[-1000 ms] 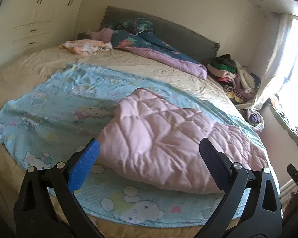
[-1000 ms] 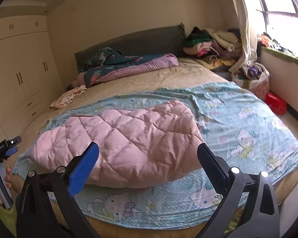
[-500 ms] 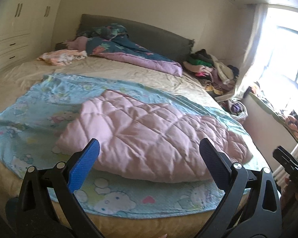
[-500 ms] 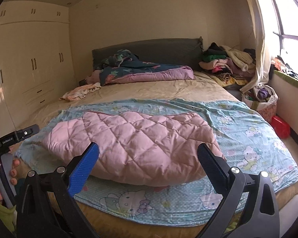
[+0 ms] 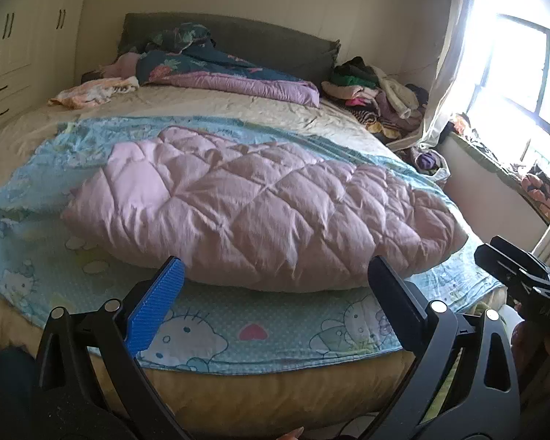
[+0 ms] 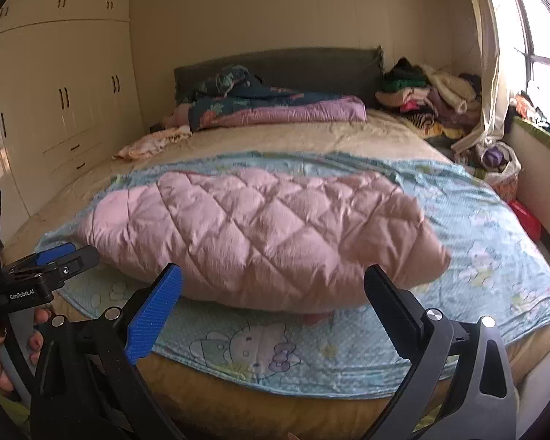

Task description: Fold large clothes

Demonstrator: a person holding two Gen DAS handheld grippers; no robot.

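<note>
While both tongs (image 5: 275, 278) gape, quilt (image 5: 260, 205) lies untouched.

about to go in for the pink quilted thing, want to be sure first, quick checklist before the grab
1. Left gripper open, nothing held: ok.
2. Right gripper open, nothing held: ok.
3. Pink quilted garment lies on the blue cartoon sheet, nothing on top: ok.
4. Near hem free to pinch: cannot tell, it curls under.
5. Garment spread flat: not ok, puffy and bunched.
6. Grippers apart from each other: ok.
</note>
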